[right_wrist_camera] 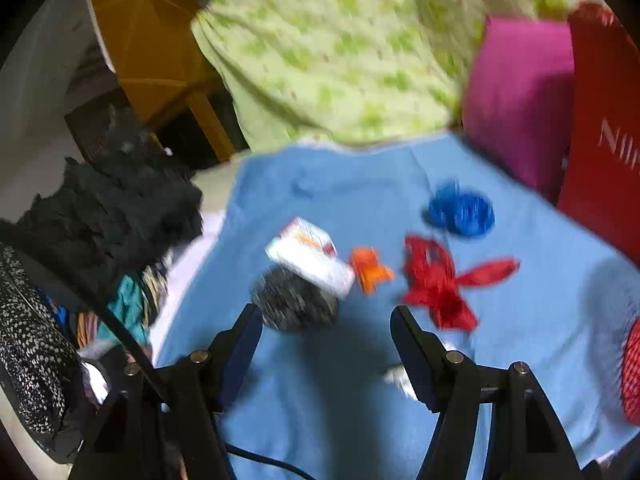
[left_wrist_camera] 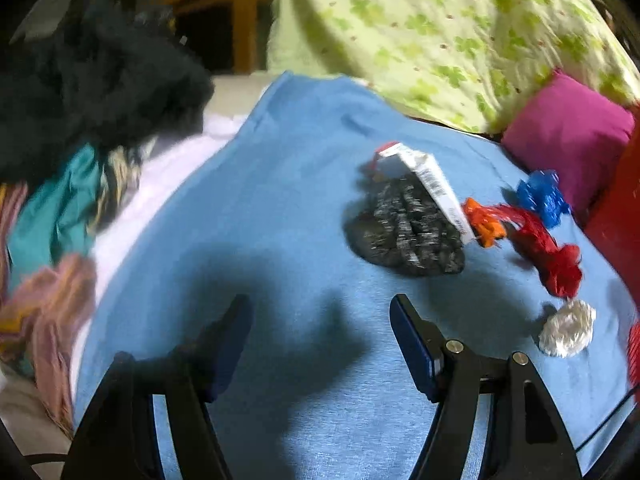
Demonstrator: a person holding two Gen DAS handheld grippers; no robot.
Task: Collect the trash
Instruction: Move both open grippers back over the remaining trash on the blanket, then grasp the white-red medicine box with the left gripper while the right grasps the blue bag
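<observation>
Trash lies on a blue cloth (left_wrist_camera: 280, 208): a crumpled black wrapper (left_wrist_camera: 404, 232), a white carton (left_wrist_camera: 428, 184) resting on it, an orange scrap (left_wrist_camera: 482, 222), a red wrapper (left_wrist_camera: 548, 252), a blue wrapper (left_wrist_camera: 542, 196) and a foil ball (left_wrist_camera: 566, 334). My left gripper (left_wrist_camera: 320, 320) is open and empty, just short of the black wrapper. My right gripper (right_wrist_camera: 326, 328) is open and empty, above the cloth, with the black wrapper (right_wrist_camera: 292, 304), carton (right_wrist_camera: 310, 260), orange scrap (right_wrist_camera: 368, 268), red wrapper (right_wrist_camera: 440, 280) and blue wrapper (right_wrist_camera: 462, 210) ahead. The foil ball (right_wrist_camera: 396, 378) is partly hidden behind its right finger.
A clothes pile (left_wrist_camera: 80, 128) lies left of the cloth. A green patterned sheet (left_wrist_camera: 440, 28) and a magenta cushion (left_wrist_camera: 568, 136) are at the back. A red bag (right_wrist_camera: 604, 128) stands at the right. A red net item (right_wrist_camera: 632, 372) is at the right edge.
</observation>
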